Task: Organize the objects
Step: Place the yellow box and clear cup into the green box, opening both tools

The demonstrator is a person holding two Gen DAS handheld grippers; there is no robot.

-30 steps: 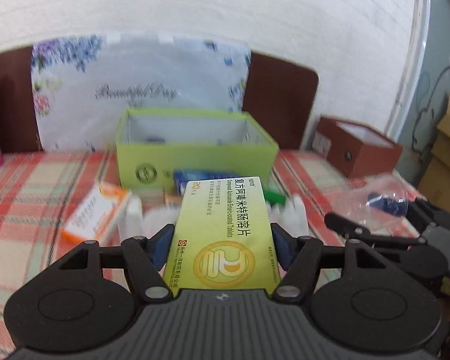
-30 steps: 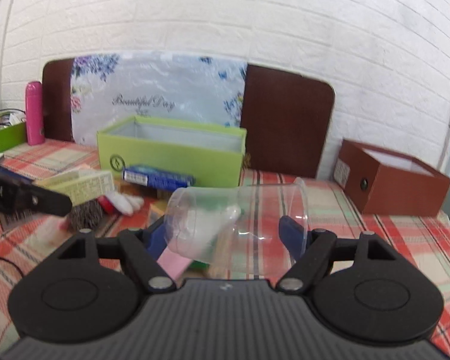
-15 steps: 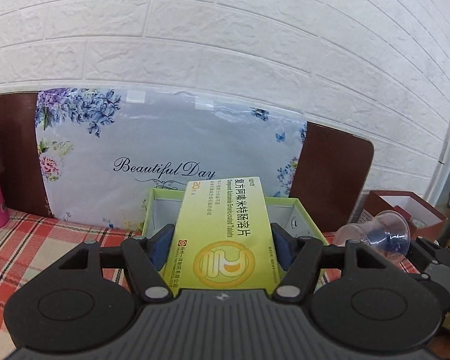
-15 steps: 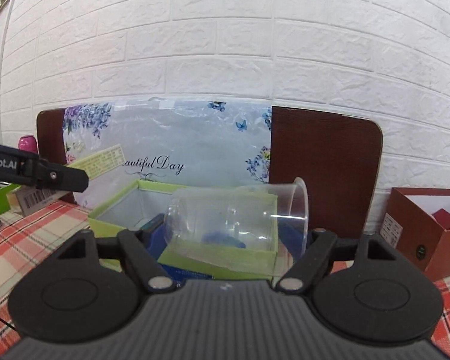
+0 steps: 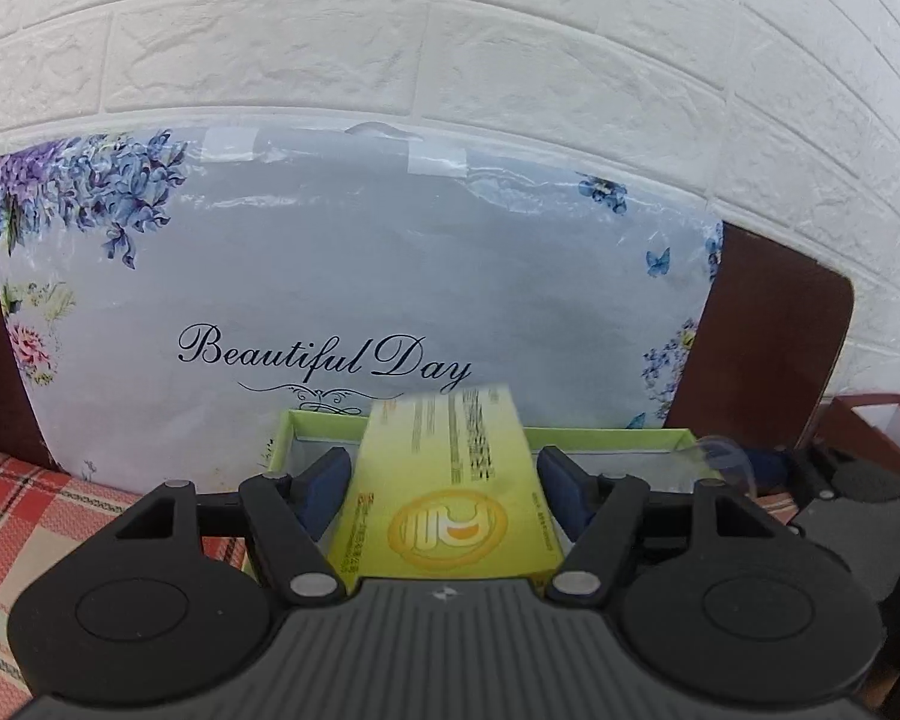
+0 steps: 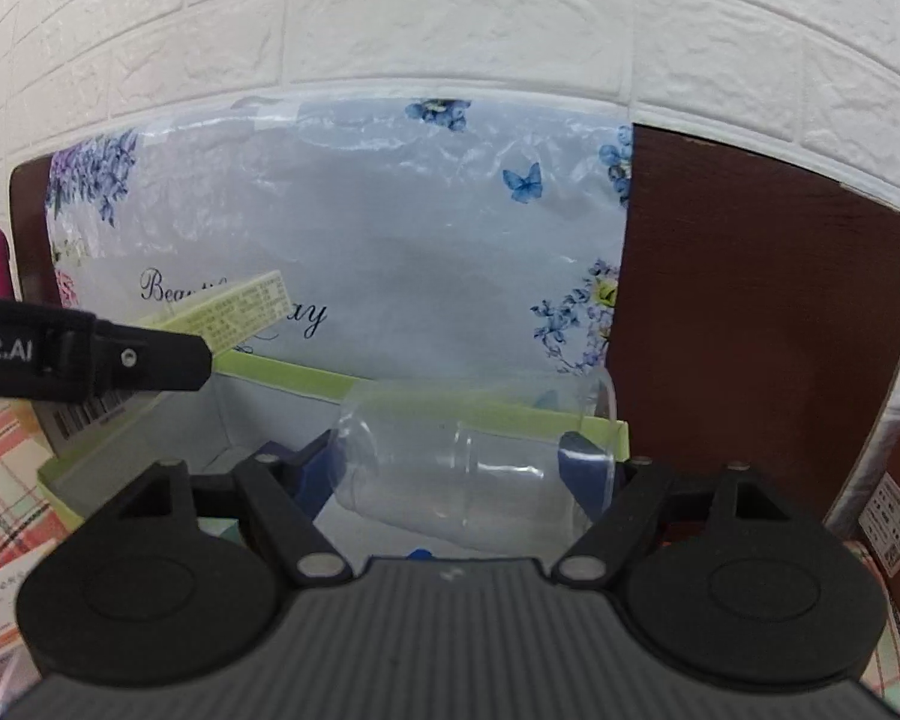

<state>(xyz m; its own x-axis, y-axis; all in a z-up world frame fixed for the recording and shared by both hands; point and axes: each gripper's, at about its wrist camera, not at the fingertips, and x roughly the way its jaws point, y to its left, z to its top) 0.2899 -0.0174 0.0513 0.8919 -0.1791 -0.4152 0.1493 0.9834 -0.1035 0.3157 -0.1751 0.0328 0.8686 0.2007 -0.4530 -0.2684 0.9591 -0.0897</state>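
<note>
The left claw [image 5: 444, 477] stands parted: its jaws have just been opening, and the yellow-green medicine carton [image 5: 450, 516] lies between the blue pads, which no longer appear to press on it. The right claw [image 6: 450, 459] has likewise just been opening, and the clear plastic cup [image 6: 450, 468] lies on its side between its pads, apparently released. Both items sit above the open mouth of the green storage box [image 5: 600, 437], so the step in hand is judged to be the drop into that box. To do it well, hold each claw level over the box interior, not over the rim, and let the jaws clear the item fully before drawing back. Keep the two claws apart so the falling items do not strike each other. The carton is a flat rectangular pack with an orange round logo and printed text; its far end is blurred and tilts upward. The cup is thin, transparent and light, with its wide rim toward the right pad; it is likely to roll on landing. The box stands on the checked bench [image 5: 6, 516], in front of a floral panel [image 5: 390, 276].
</note>
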